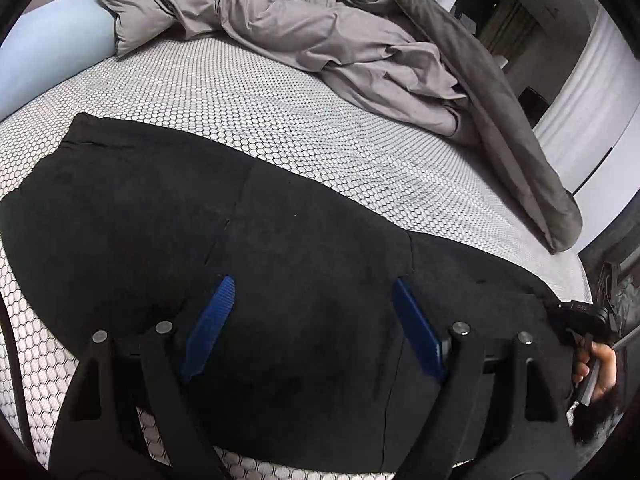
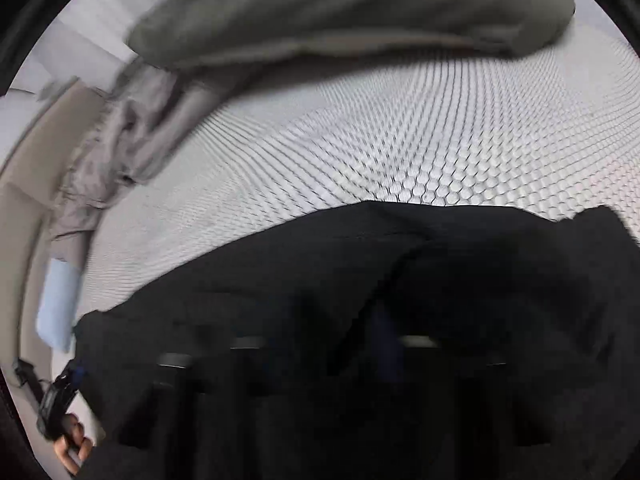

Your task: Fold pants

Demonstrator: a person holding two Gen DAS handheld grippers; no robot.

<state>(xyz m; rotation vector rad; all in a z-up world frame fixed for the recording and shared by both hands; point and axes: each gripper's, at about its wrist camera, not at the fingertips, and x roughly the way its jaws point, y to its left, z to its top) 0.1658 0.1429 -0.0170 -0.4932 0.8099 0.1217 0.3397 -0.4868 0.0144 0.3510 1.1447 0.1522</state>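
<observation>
In the left wrist view, the left gripper [image 1: 312,316] sits lowest in the frame, its blue fingers [image 1: 210,320] spread wide over the pants [image 1: 160,216]. Nothing is pinched between them; whether the tips touch the black cloth cannot be told. The pants lie flat on the bed [image 1: 240,92], directly ahead of and beneath those fingers. Their long axis runs across the frame from the left edge to the lower right, crosswise to the way the gripper points. Faint seams cross the cloth near the middle, and an overlapping layer shows at right of centre.

At the lower right edge of this view a hand [image 1: 598,368] holds the right gripper [image 1: 580,312] at the far end of the pants.

The right wrist view is smeared by motion. The right gripper's own fingers are lost in dark blur at the bottom of the frame; by the recorded reading they are pressed together, and whether cloth is caught between them cannot be told. The pants fill the lower half of that frame, with a raised fold at right of centre. The other hand [image 2: 72,448] shows at lower left.

Each gripper seems to stand at one end of the garment, so the next fold likely turns on bringing one end along the long axis toward the other.

Beyond the pants lies bare honeycomb mattress, then a rumpled grey duvet [image 1: 320,32] and a pale blue pillow [image 1: 44,52] at upper left.
</observation>
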